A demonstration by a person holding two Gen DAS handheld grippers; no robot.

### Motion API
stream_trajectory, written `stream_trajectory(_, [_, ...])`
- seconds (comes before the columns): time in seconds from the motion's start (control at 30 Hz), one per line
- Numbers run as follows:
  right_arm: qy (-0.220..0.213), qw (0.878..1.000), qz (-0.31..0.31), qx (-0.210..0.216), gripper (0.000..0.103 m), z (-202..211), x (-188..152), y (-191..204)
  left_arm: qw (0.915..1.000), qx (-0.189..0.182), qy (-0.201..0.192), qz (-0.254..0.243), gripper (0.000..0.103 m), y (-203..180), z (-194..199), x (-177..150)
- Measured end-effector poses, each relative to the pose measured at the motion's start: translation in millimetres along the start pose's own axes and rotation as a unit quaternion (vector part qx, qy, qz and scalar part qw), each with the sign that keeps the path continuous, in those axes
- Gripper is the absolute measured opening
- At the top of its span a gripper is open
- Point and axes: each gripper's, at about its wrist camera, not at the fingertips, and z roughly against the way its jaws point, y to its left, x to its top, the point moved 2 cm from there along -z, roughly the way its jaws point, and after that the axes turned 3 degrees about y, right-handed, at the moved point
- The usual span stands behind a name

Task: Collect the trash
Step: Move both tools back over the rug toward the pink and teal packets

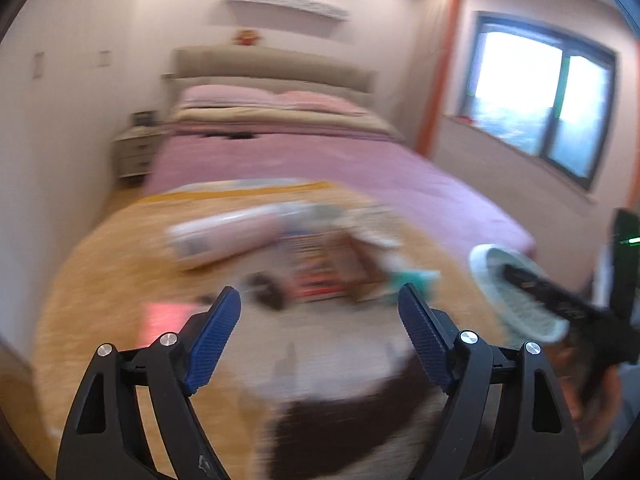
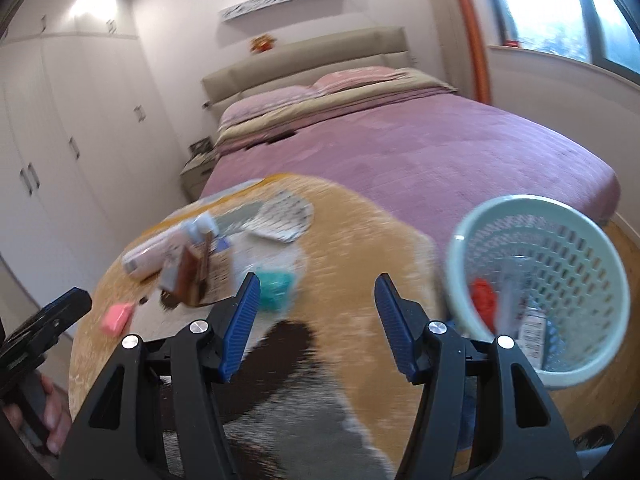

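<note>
Bedroom, orange rug (image 2: pixel 360 240) at the foot of a pink bed (image 2: pixel 440 148): litter clustered within reach, mint basket (image 2: pixel 592 264) close beside for drops; left gripper (image 1: pixel 320 312) and right gripper (image 2: pixel 316 304) poised above, jaws wide, both empty.

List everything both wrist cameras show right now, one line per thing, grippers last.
Round orange fluffy rug: one, with brown and grey patches, at the foot of the bed.
Pale green perforated plastic basket: one, right of the rug, some trash inside.
Pink-white tube-shaped packet: one, far left on the rug.
Brown carton: one, beside the packet.
Teal crumpled wrapper: one, mid-rug.
Small pink block: one, near the rug's left edge.
Grey patterned flat packet: one, far side of the rug.
Pink-covered bed: one, behind the rug.
White wardrobe: one, left wall.
Left gripper: open, empty.
Right gripper: open, empty.
</note>
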Motion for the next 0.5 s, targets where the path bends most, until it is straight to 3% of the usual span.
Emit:
stream_trajectory(0.07, [0.012, 1.0, 0.01, 0.006, 0.056, -12, -1, 12, 0.998, 0.062, 0.013, 0.01, 0.079, 28, -8, -5])
stream_trajectory(0.13, [0.022, 1.0, 0.019, 0.005, 0.056, -24, -1, 19, 0.9963, 0.077, 0.027, 0.026, 0.079, 53, -18, -7])
stream_trajectory(0.27, [0.049, 0.998, 0.029, -0.015, 0.056, -54, -1, 24, 0.9938, 0.073, 0.061, 0.057, 0.079, 84, -38, -9])
stream_trajectory(0.5, [0.096, 0.994, 0.047, -0.028, 0.056, -96, -2, 31, 0.9917, 0.071, 0.089, 0.061, 0.079, 93, -67, -11])
